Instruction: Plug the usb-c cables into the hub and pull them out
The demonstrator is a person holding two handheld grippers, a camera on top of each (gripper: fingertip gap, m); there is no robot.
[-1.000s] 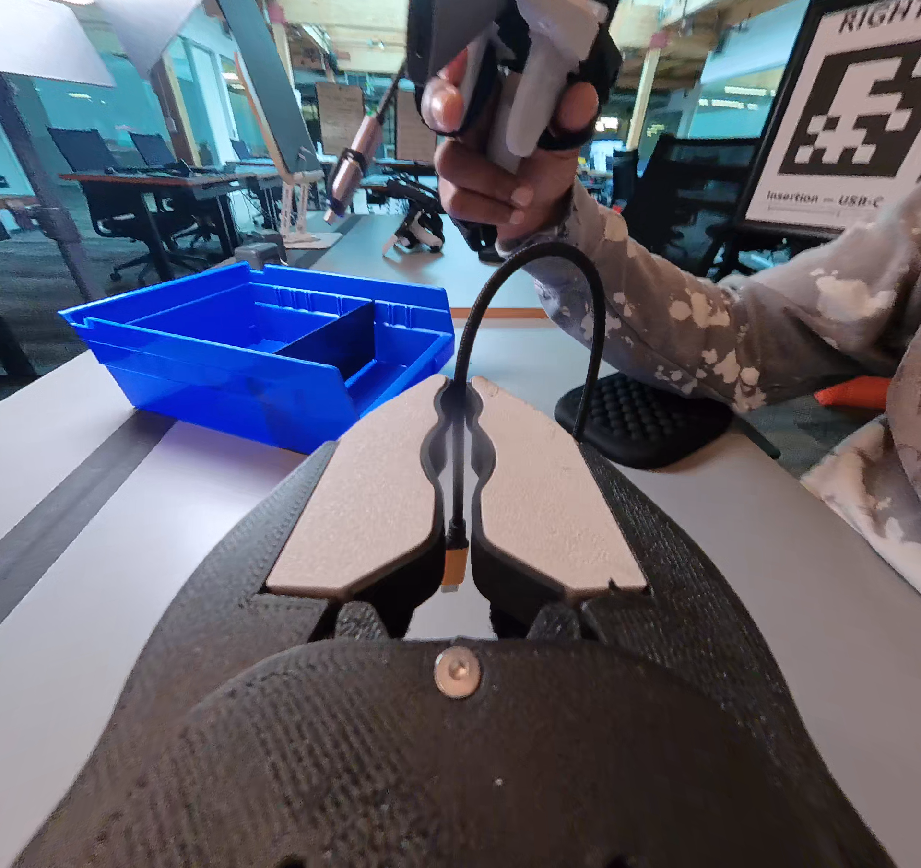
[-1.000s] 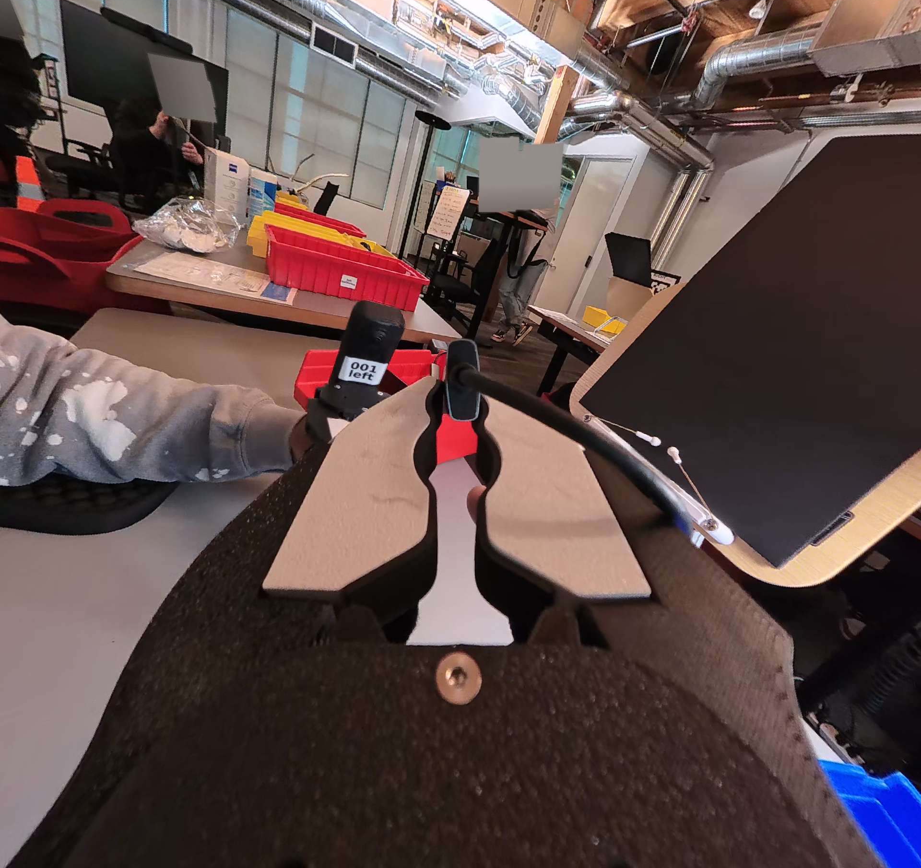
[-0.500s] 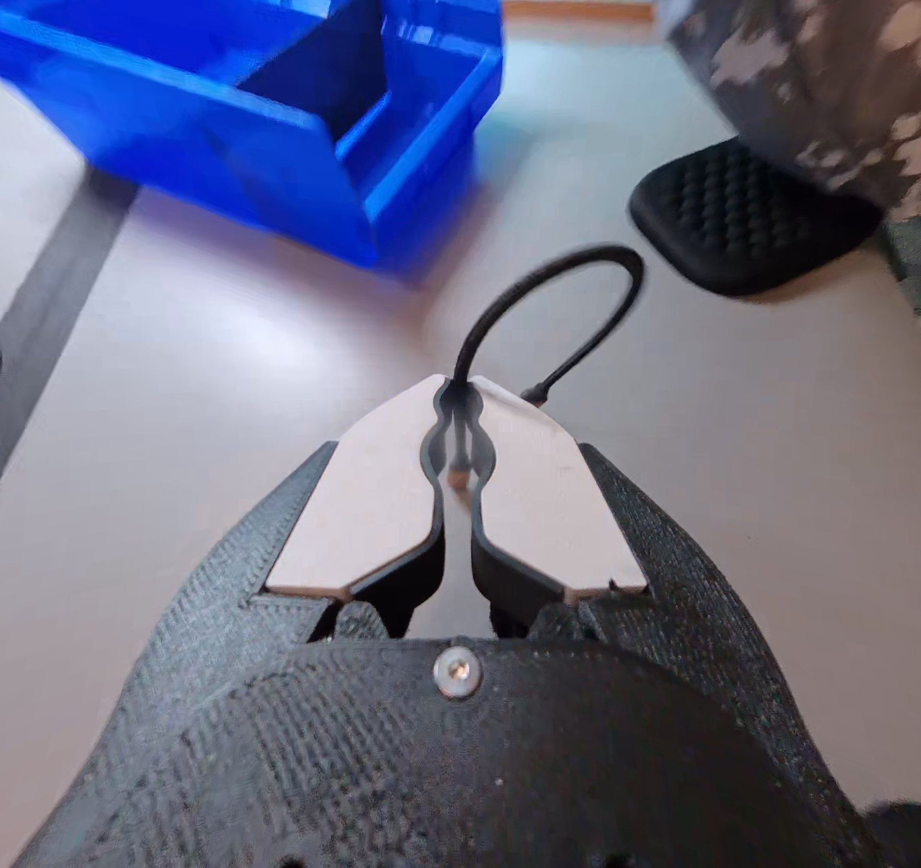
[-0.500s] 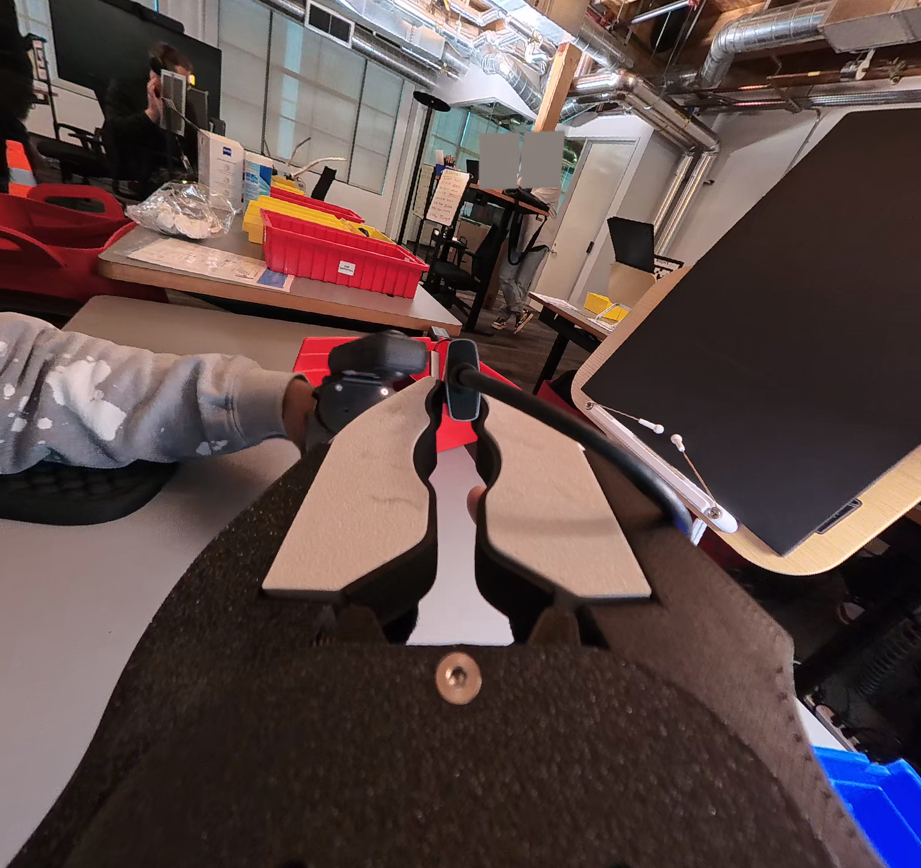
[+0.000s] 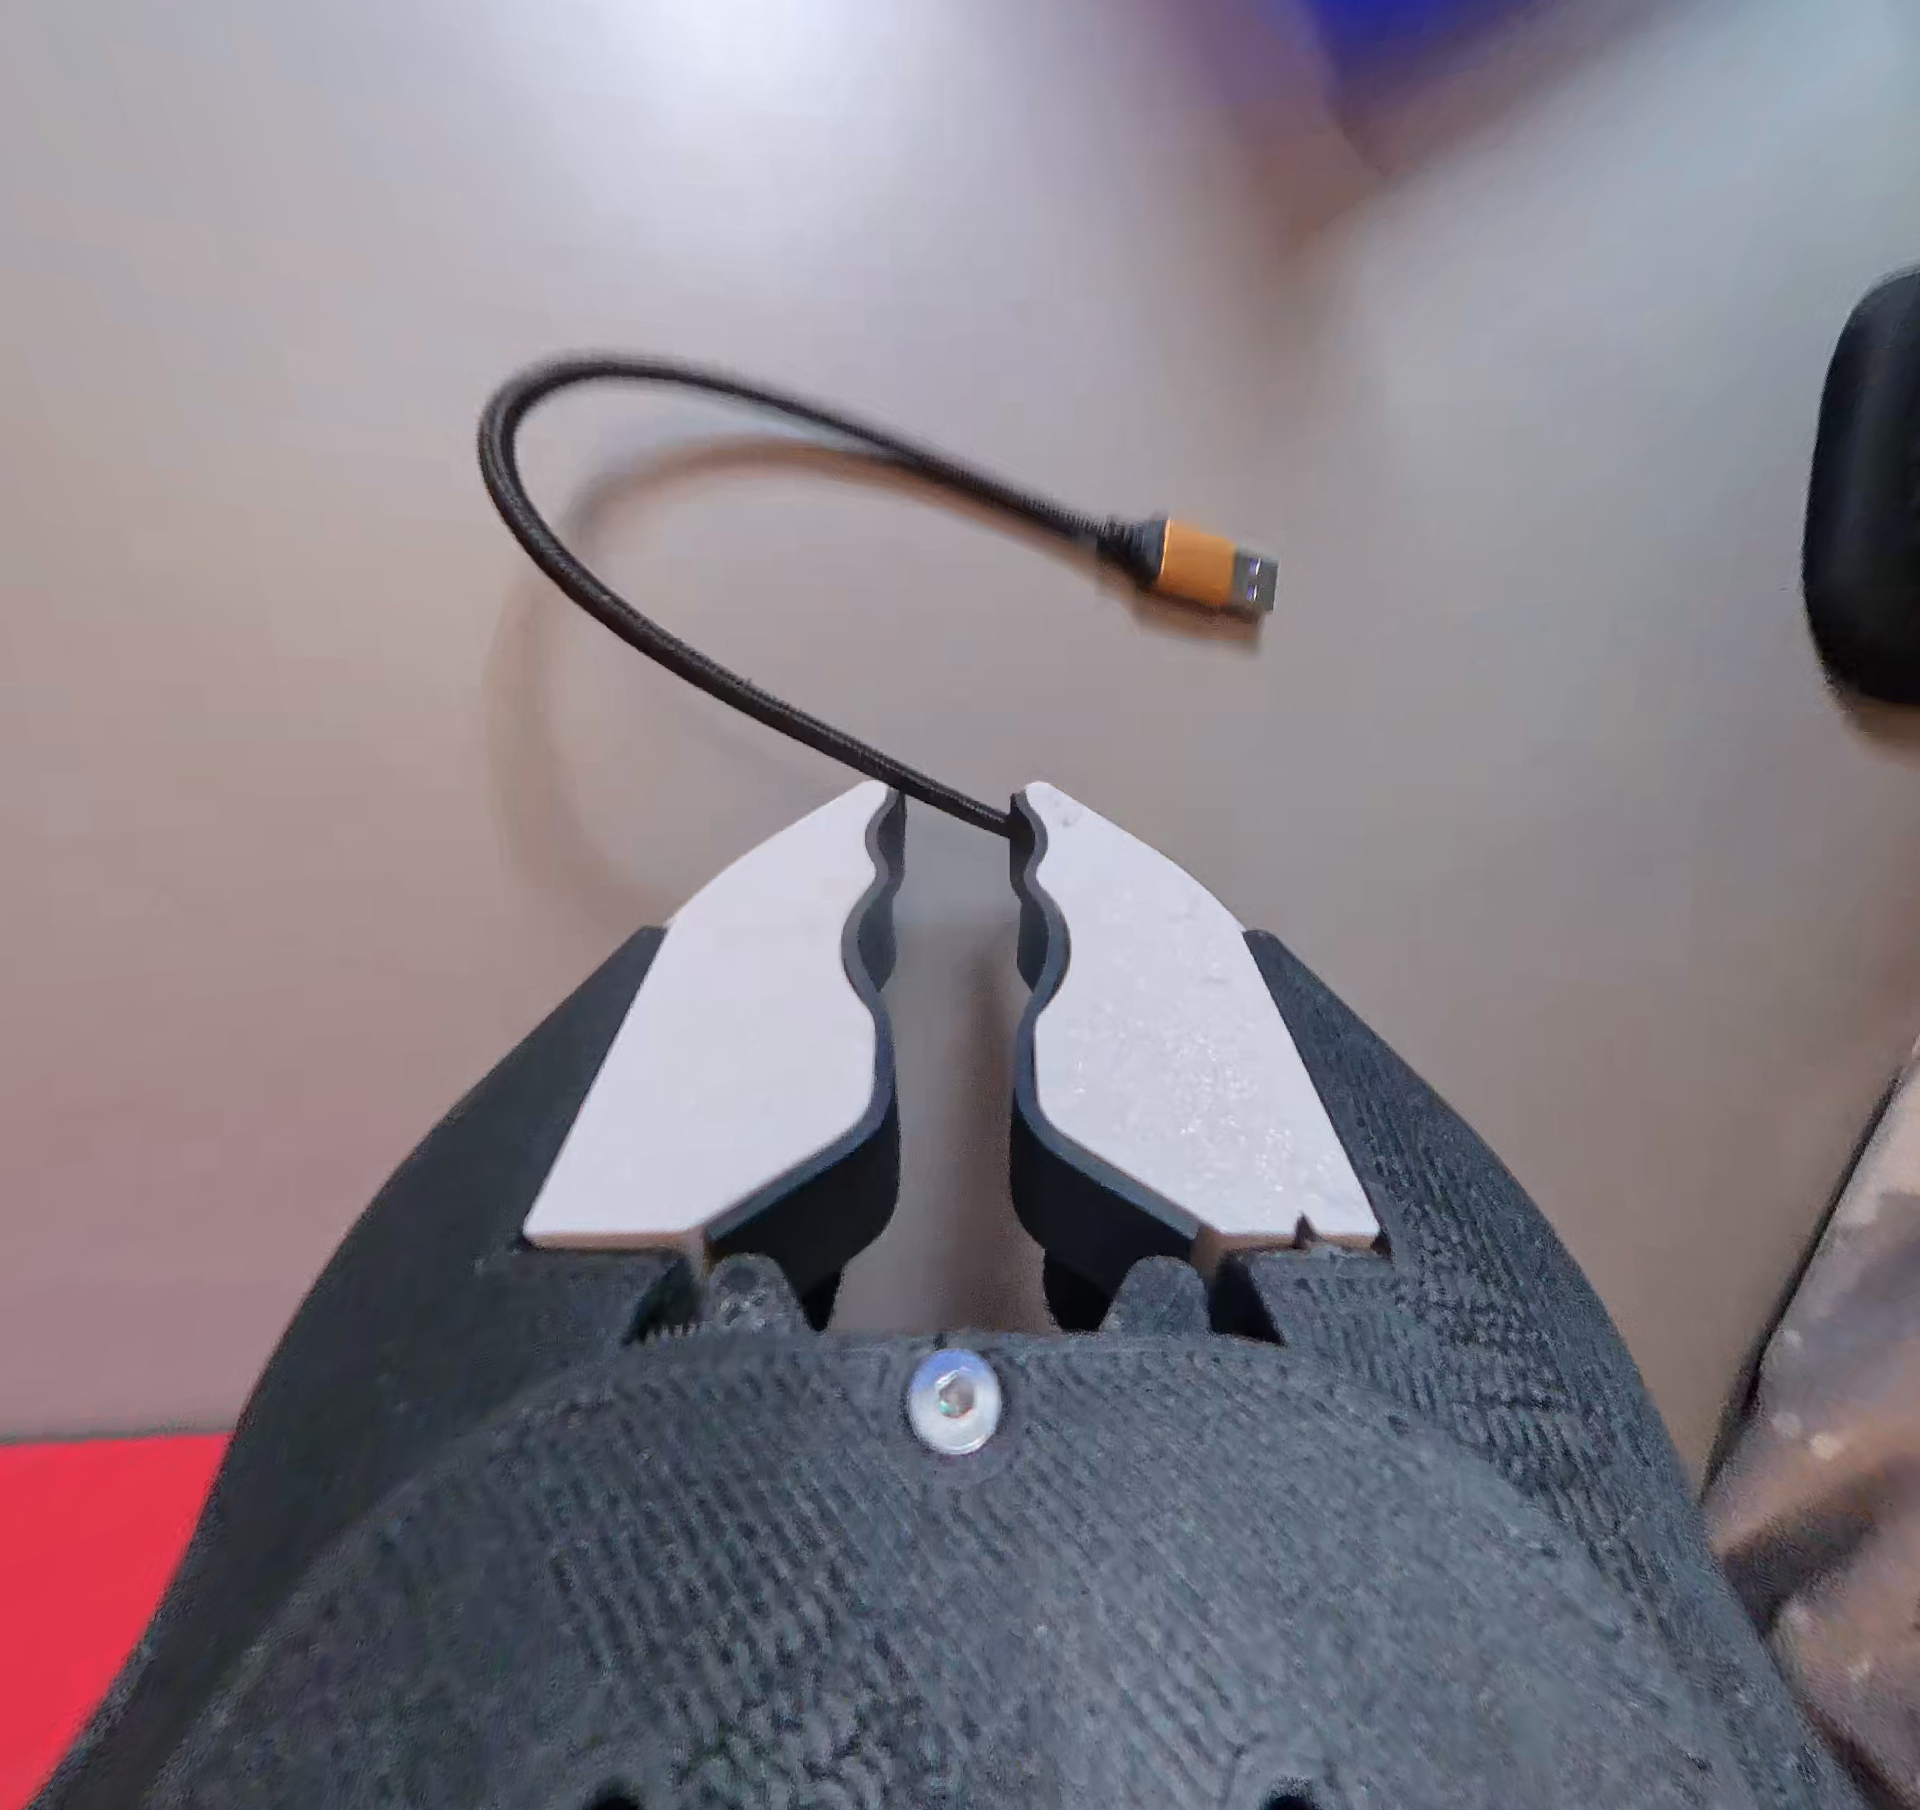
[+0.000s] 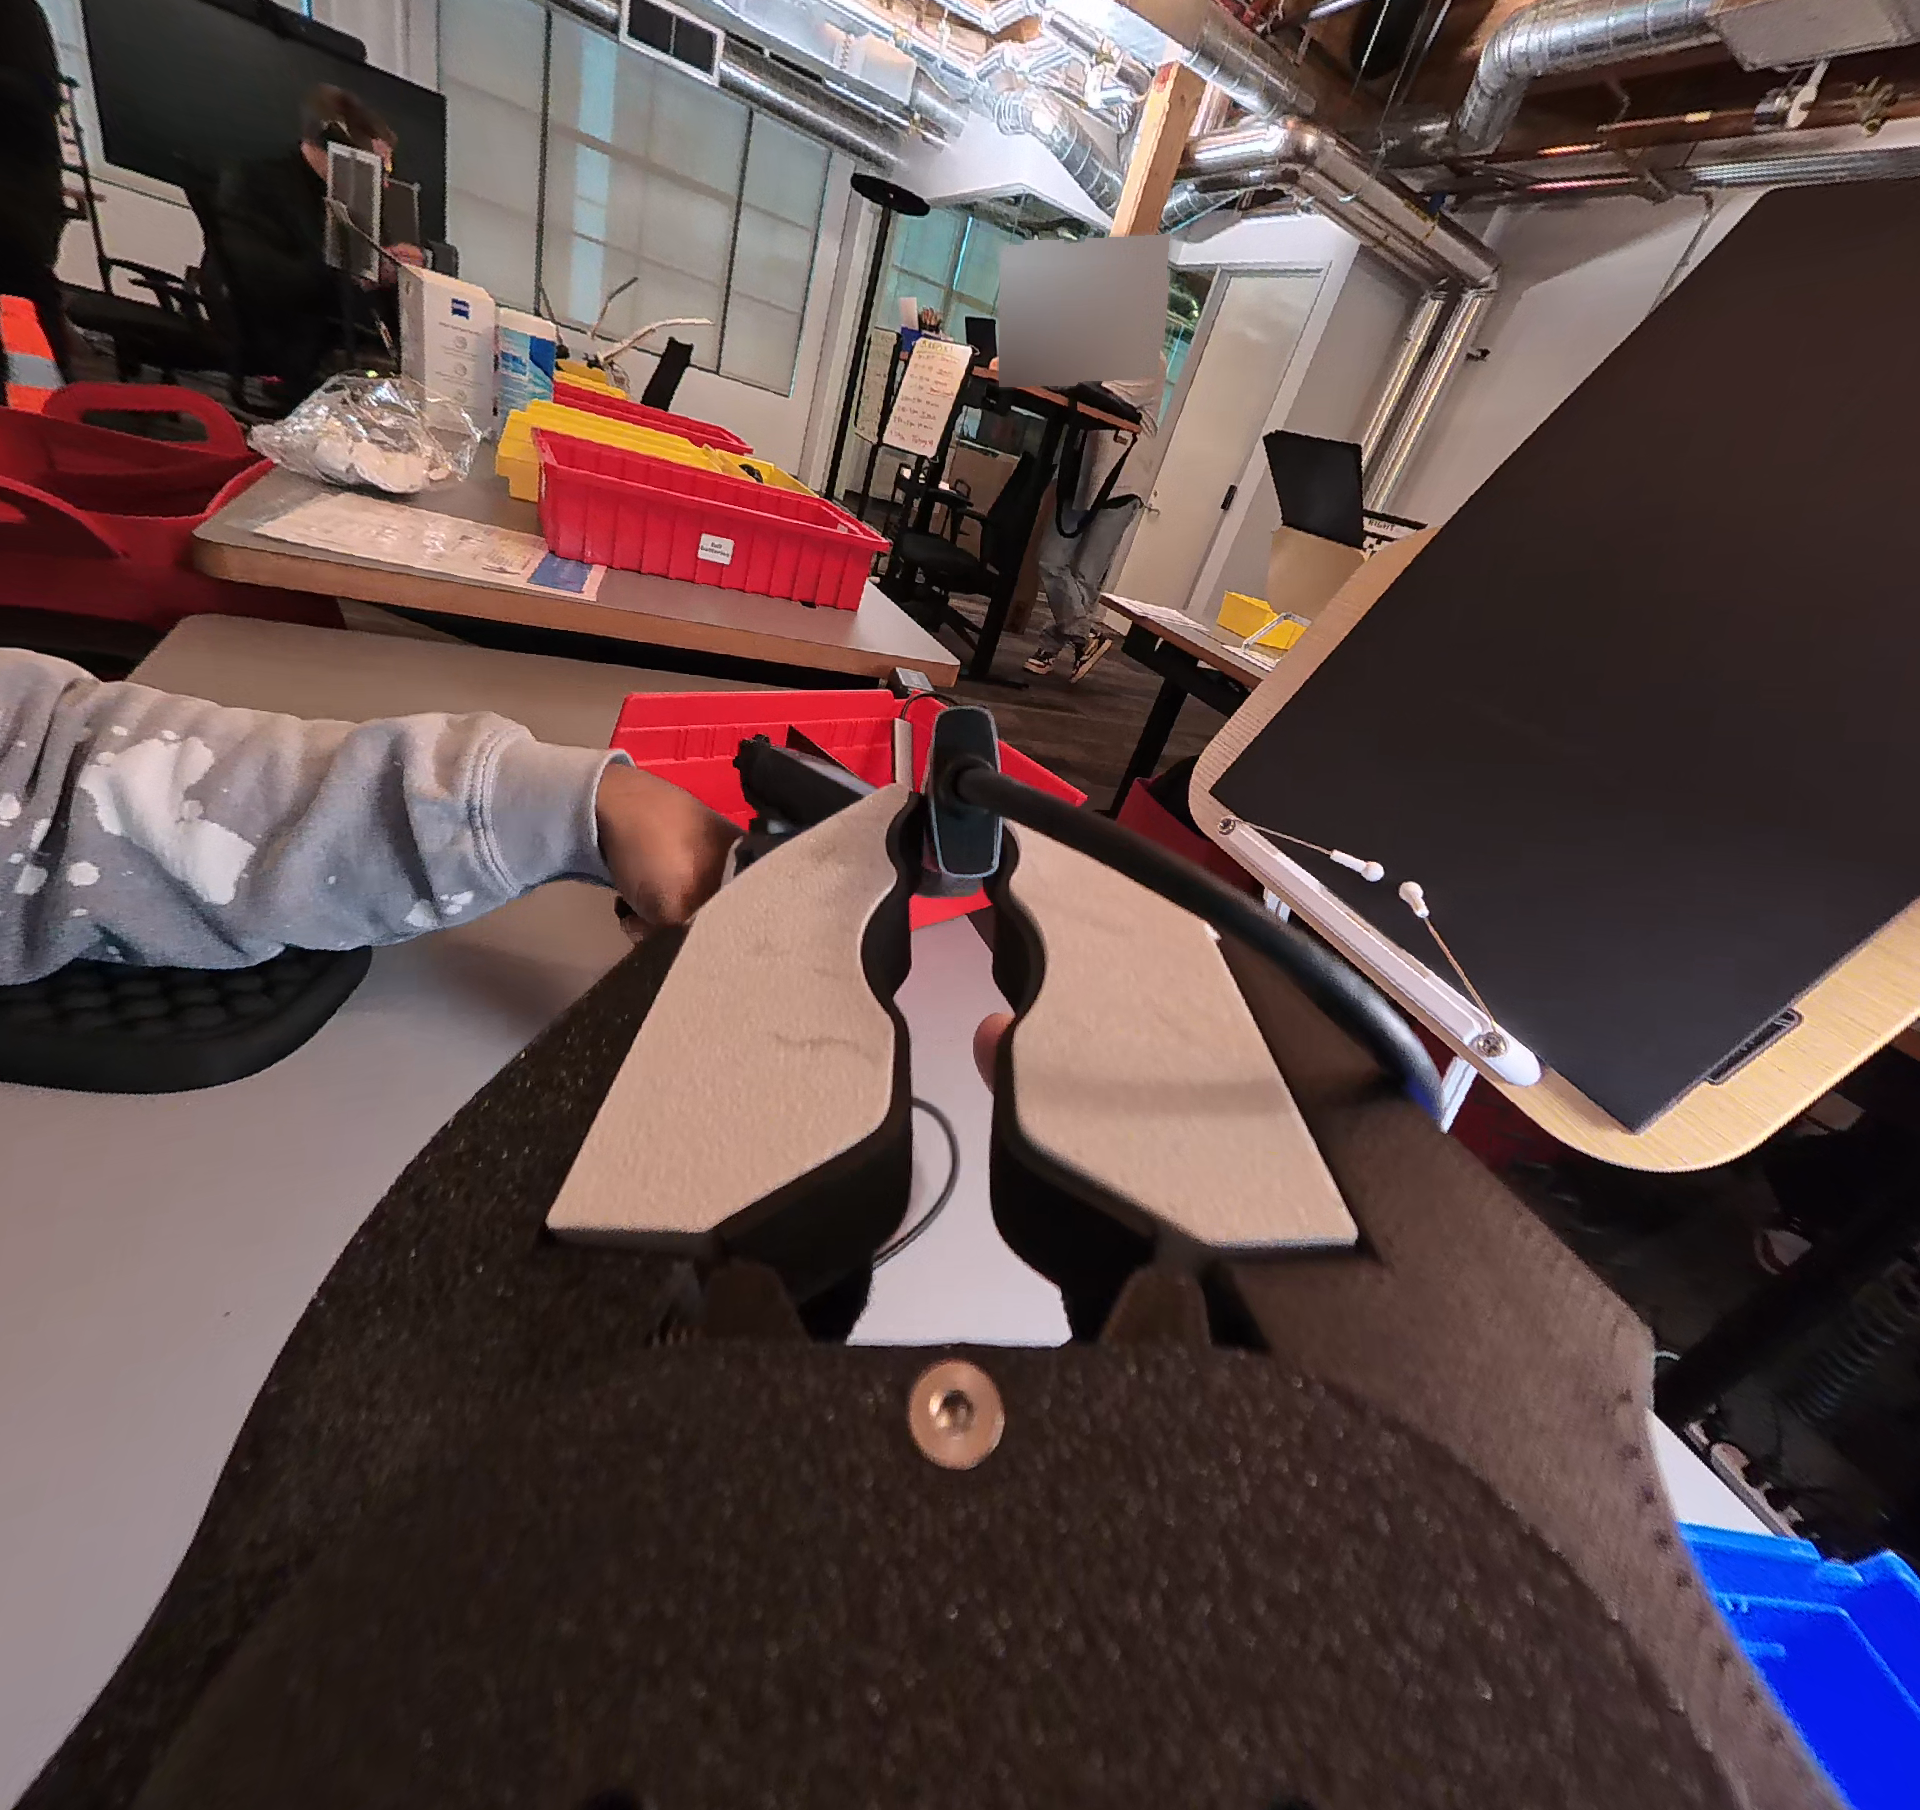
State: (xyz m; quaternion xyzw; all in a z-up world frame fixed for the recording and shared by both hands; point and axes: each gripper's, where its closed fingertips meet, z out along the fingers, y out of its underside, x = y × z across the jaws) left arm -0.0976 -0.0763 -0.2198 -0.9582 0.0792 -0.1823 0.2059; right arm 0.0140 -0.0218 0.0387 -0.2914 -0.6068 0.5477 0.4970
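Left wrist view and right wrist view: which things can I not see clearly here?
- Left wrist view: the near end of the black cable is hidden under the left gripper.
- Left wrist view: the blue bin is blurred and cut by the top edge.
- Right wrist view: the plug tip is hidden between the right gripper fingers.

The left wrist view looks steeply down, close over the grey table (image 5: 312, 410), while the right wrist view faces level across the same table (image 6: 156, 1241) toward the room, both catching its black pad (image 5: 1870, 493) (image 6: 156, 1022).
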